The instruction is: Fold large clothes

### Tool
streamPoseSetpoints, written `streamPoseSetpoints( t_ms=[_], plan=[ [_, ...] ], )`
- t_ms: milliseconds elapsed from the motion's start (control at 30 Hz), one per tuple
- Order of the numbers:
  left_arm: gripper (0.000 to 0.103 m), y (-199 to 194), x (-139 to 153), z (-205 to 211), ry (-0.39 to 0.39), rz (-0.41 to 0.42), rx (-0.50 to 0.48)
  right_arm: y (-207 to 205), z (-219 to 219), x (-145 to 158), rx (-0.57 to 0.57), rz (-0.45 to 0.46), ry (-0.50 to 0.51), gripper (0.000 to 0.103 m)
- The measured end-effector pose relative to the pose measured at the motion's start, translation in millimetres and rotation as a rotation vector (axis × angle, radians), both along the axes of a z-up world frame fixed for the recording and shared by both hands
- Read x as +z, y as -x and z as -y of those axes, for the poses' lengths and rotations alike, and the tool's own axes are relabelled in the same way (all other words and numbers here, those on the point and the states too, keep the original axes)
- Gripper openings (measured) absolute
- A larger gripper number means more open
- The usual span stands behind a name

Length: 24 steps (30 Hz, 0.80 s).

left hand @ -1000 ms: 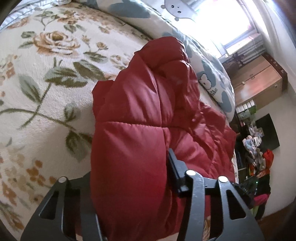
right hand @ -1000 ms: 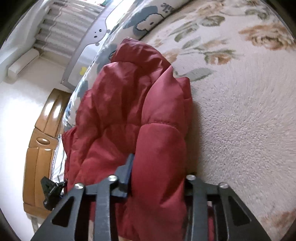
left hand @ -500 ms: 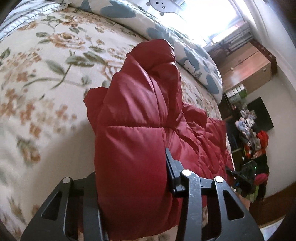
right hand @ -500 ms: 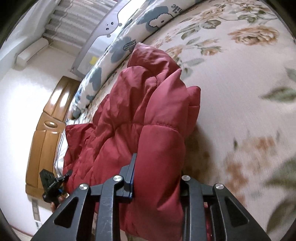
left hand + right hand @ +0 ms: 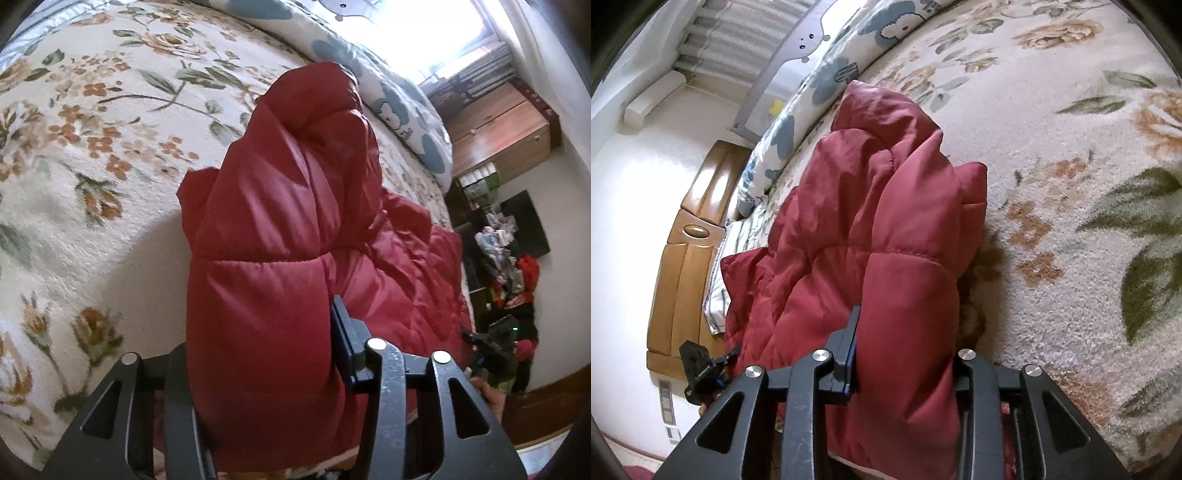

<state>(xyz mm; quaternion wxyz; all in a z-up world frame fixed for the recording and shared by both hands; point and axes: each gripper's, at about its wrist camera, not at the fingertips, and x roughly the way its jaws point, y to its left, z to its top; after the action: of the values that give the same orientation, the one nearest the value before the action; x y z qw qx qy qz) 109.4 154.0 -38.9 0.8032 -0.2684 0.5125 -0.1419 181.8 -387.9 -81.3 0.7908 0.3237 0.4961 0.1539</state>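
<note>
A red puffy quilted jacket [image 5: 280,229] lies bunched on a floral bedspread [image 5: 85,155]. My left gripper [image 5: 258,347] is shut on a thick padded edge of the jacket, which fills the space between its fingers. In the right wrist view the same jacket [image 5: 871,229] rises in a folded hump over the bedspread [image 5: 1071,184]. My right gripper [image 5: 905,350] is shut on another padded edge of it. The rest of the jacket spreads between the two grippers. Each gripper shows small at the far side of the other's view.
A blue-and-white cartoon pillow [image 5: 399,96] and a grey bed rail [image 5: 783,74] run along the far side of the bed. A wooden headboard [image 5: 687,236] stands at the left. Wooden drawers [image 5: 498,136] and a clutter pile [image 5: 513,266] sit beyond the bed's end.
Both grippers have kept their hold on the jacket. They first lifted back from the bed with the held edges, then came lower and closer to the bedspread.
</note>
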Motion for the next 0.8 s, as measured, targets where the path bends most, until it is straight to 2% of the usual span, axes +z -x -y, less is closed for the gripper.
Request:
streamPoseSetpoints(
  t_ms=[67,133,233,300,433,700,800],
  plan=[
    [0.06,-2.1,-0.3,3.9,-0.052,0.001,0.01,1.2,-1.4,-0.1,-0.002,0.003,0.026,0.04],
    [0.067,-0.1,-0.2,7.1,-0.101,0.003,0.022,0.9,-3.4,0.8,-0.003,0.009,0.071,0.048],
    [0.082,-0.9,3.0,9.3,-0.167,0.005,0.044,0.6,-4.5,2.4,-0.007,0.015,0.105,0.054],
    [0.083,-1.1,6.7,8.8,-0.201,0.023,0.054,4.0,-4.2,4.0,-0.017,0.019,0.115,0.057],
    [0.083,-4.0,9.2,8.5,-0.223,0.037,0.051,3.8,-0.4,7.4,-0.041,0.027,0.14,0.064],
    [0.083,-7.1,11.0,10.2,-0.241,0.044,0.059,0.0,1.6,13.8,-0.059,0.045,0.162,0.065],
    [0.083,-11.8,16.3,12.2,-0.276,0.062,0.048,-4.2,3.6,14.7,-0.062,0.047,0.176,0.067]
  ],
)
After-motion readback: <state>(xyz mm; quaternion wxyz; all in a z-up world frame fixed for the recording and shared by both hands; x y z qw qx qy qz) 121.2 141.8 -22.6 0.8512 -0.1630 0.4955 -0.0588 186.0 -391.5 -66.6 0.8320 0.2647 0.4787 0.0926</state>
